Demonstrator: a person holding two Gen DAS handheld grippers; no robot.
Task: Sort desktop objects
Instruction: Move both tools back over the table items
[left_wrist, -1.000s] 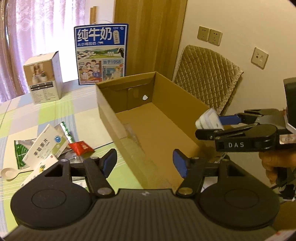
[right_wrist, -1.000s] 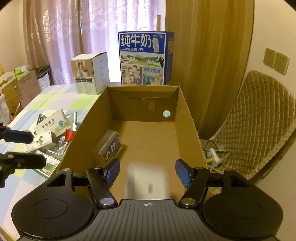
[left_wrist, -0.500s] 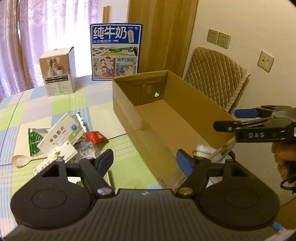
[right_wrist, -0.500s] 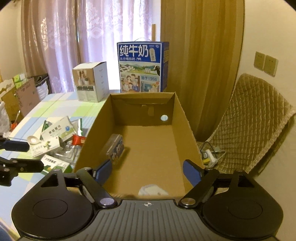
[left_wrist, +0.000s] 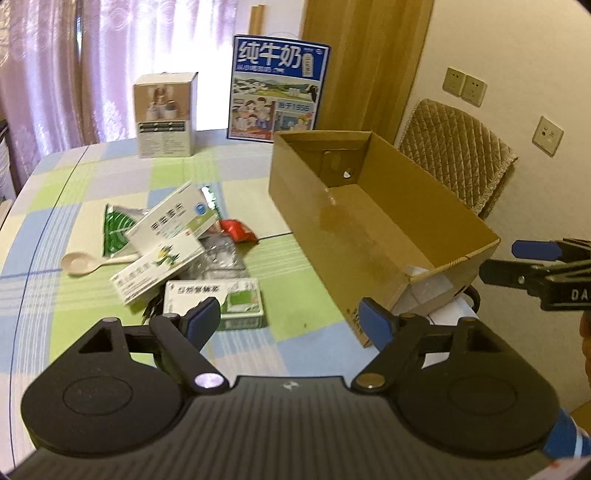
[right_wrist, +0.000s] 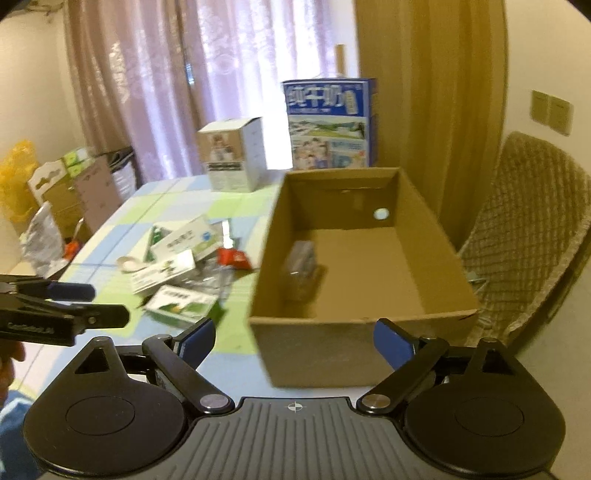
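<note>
Both hand-held grippers, left (left_wrist: 290, 320) and right (right_wrist: 293, 336), are released and empty. The medicine boxes (left_wrist: 168, 248) lie heaped at 10 o'clock, the cardboard box (left_wrist: 369, 254) at 1 o'clock. Grabbing into overlapping boxes may scatter the pile.

My left gripper (left_wrist: 290, 323) is matte black plastic: two round housings with embossed discs, angled link arms pinned by silver screws, blue pads on the fingertips (left_wrist: 373, 323), and a ribbed grey body with a small emblem in the middle. My right gripper (right_wrist: 293, 341) looks the same, with a crosshair mark on its ribbed body. Seen from the left gripper, its side carries white letters "DA". A bit of my skin shows beneath it.
</note>
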